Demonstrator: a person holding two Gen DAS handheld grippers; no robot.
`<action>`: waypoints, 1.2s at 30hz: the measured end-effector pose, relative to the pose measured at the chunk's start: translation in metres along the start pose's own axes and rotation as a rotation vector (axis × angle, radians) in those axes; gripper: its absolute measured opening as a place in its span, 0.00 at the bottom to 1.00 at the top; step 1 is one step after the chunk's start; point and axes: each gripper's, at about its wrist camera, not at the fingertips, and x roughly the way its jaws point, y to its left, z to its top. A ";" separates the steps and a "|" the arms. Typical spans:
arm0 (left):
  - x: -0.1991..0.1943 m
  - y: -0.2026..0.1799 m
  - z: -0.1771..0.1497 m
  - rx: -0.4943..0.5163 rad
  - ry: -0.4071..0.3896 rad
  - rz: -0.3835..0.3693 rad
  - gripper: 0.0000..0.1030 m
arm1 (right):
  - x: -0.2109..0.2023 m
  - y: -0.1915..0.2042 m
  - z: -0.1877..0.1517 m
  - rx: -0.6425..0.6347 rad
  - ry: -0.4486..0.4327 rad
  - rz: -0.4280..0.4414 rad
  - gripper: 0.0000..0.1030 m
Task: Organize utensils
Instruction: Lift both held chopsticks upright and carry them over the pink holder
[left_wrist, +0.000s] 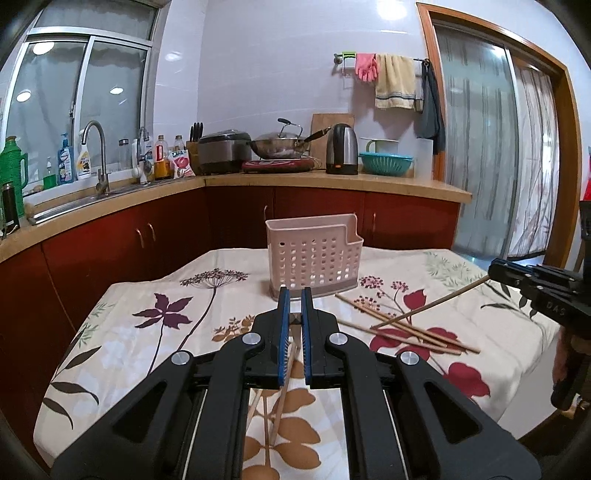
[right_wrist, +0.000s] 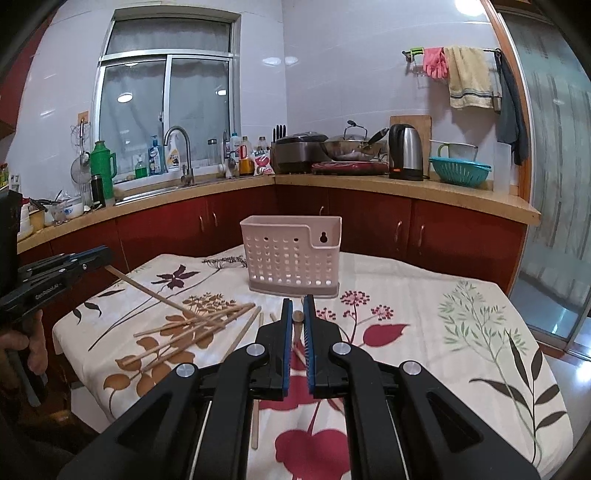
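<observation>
A pink perforated utensil holder (left_wrist: 313, 254) stands upright on the flowered table; it also shows in the right wrist view (right_wrist: 291, 255). Several wooden chopsticks (right_wrist: 192, 326) lie loose in a pile on the cloth; they show in the left wrist view too (left_wrist: 410, 326). My left gripper (left_wrist: 295, 295) is shut on a chopstick (right_wrist: 147, 290) whose far end slants down into the pile. My right gripper (right_wrist: 298, 303) is shut on a chopstick (left_wrist: 439, 301), held raised with its far tip by the pile. Both grippers hover in front of the holder.
The flowered tablecloth (right_wrist: 424, 332) covers a small table with edges close on both sides. Behind it, red cabinets and a counter carry a kettle (right_wrist: 405, 151), a wok (right_wrist: 351, 146), a teal colander (right_wrist: 460, 170) and a sink (right_wrist: 155, 192).
</observation>
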 end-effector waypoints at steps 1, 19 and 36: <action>0.001 0.000 0.002 0.000 -0.001 0.000 0.06 | 0.003 -0.001 0.003 -0.001 -0.001 0.001 0.06; 0.054 0.014 0.046 0.013 -0.084 0.012 0.07 | 0.057 -0.008 0.055 -0.010 -0.077 0.017 0.06; 0.088 0.030 0.073 -0.034 -0.105 -0.028 0.07 | 0.088 -0.012 0.083 0.002 -0.096 0.037 0.06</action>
